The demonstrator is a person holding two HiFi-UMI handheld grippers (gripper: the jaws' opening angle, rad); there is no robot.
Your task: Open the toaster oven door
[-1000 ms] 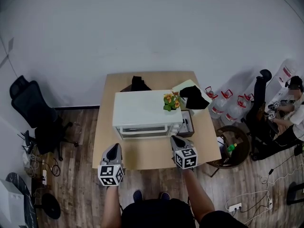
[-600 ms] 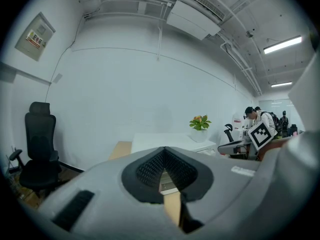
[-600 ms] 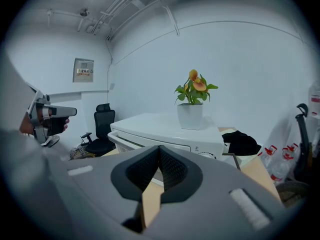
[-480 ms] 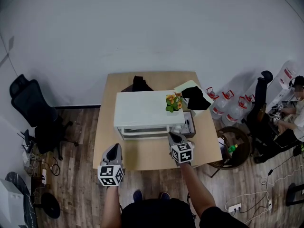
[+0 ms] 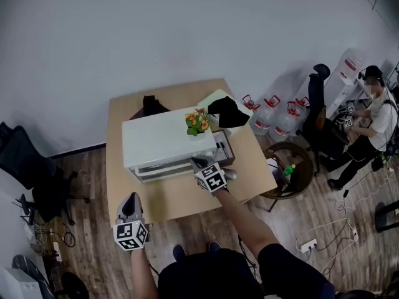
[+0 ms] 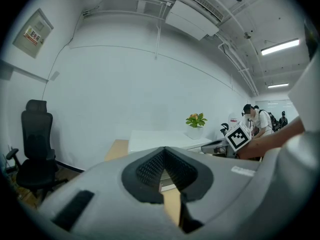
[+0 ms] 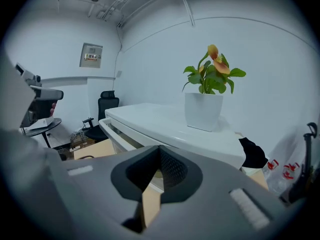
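A white toaster oven (image 5: 163, 143) stands on the wooden table (image 5: 181, 195) with its door closed, a pale handle bar (image 5: 163, 169) across the front. A potted plant (image 5: 197, 121) sits on its top right corner. My right gripper (image 5: 199, 164) is shut and holds nothing, just in front of the oven's front right end. In the right gripper view the oven (image 7: 165, 126) and its handle (image 7: 121, 134) lie close beyond the gripper (image 7: 159, 151). My left gripper (image 5: 129, 204) is shut and empty over the table's front left edge. The left gripper view shows its tips (image 6: 164, 151) facing the oven (image 6: 160, 140) from farther back.
A black cloth (image 5: 225, 112) and an open box (image 5: 224, 147) lie right of the oven, and another dark item (image 5: 149, 104) sits behind it. Water jugs (image 5: 274, 120), a round stand (image 5: 290, 173) and a seated person (image 5: 368, 114) are to the right. An office chair (image 5: 25, 167) stands on the left.
My right gripper has moved forward from the table's front edge up to the oven's front right end. The left gripper has stayed near the front left edge. The head view has shifted.
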